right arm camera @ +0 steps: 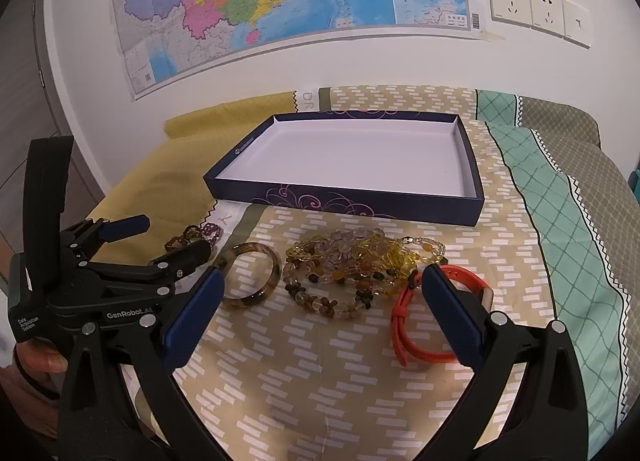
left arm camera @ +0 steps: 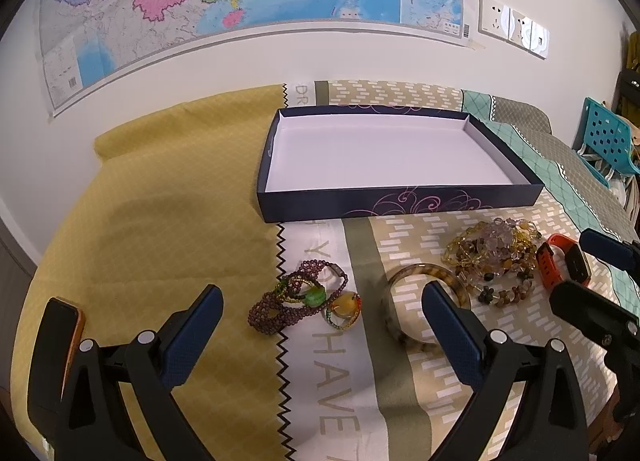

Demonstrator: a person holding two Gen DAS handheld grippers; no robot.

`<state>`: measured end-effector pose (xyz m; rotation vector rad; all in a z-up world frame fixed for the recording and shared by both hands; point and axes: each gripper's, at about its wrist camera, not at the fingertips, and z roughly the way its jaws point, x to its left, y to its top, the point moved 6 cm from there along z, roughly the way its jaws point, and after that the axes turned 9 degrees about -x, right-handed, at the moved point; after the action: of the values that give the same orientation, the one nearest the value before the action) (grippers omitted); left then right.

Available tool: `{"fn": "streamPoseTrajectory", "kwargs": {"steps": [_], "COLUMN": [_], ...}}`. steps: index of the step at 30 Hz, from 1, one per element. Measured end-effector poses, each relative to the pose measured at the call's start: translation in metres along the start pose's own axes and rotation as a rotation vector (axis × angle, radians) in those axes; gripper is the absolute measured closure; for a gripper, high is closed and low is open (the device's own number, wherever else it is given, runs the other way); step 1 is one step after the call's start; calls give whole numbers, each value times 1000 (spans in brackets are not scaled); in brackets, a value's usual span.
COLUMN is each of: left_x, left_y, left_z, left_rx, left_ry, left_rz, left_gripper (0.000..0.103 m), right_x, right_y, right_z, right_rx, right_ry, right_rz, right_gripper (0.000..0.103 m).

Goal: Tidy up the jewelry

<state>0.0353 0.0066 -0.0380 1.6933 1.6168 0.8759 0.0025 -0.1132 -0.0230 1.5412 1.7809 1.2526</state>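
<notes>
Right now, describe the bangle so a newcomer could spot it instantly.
Find the dark blue tray on the bedspread; the jewelry lies in a row in front of it. The bangle sits left of the beaded heap: one rigid, mottled brown ring, not strung beads.

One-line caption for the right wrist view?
Open right gripper hovers over beaded bracelets, a bangle and an orange watch before an empty box.

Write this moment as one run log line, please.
left gripper: open, empty | right gripper: open, empty | dark blue shallow cardboard box: empty | mottled brown bangle, beaded bracelets: on bedspread
</notes>
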Motion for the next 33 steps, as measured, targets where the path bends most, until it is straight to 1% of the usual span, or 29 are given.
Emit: {"fn": "streamPoseTrajectory", "kwargs": {"steps": [9, 24, 28, 30, 32, 33], "left_x": [-3, 4, -1, -7, -12, -14], "left_y": [-5, -11, -13, -14, -15, -15], "left_z": [2, 4, 3, 3, 4, 4], "left_rx": [2, 10, 18, 25, 33, 37], "left_ry": [-15, -34, -79, -104, -134, -144], "left_rz": [9, -4, 7, 21, 26, 26], "left_gripper": [7, 7, 7, 7, 7, 7], "right_x": [-7, -31, -50, -60, -70, -74], "right_y": [-2, -8, -12, -15, -21, -24], "right_z": [-1, -4, -9, -10, -12, -13], "right_rx": [4, 19, 33, 50, 78, 87], "right_ry": [-8, -53, -99, -116, -136, -141], "right_rz": [9, 41, 74, 101, 133, 145], "right_gripper": [6, 6, 9, 13, 23, 24]}}
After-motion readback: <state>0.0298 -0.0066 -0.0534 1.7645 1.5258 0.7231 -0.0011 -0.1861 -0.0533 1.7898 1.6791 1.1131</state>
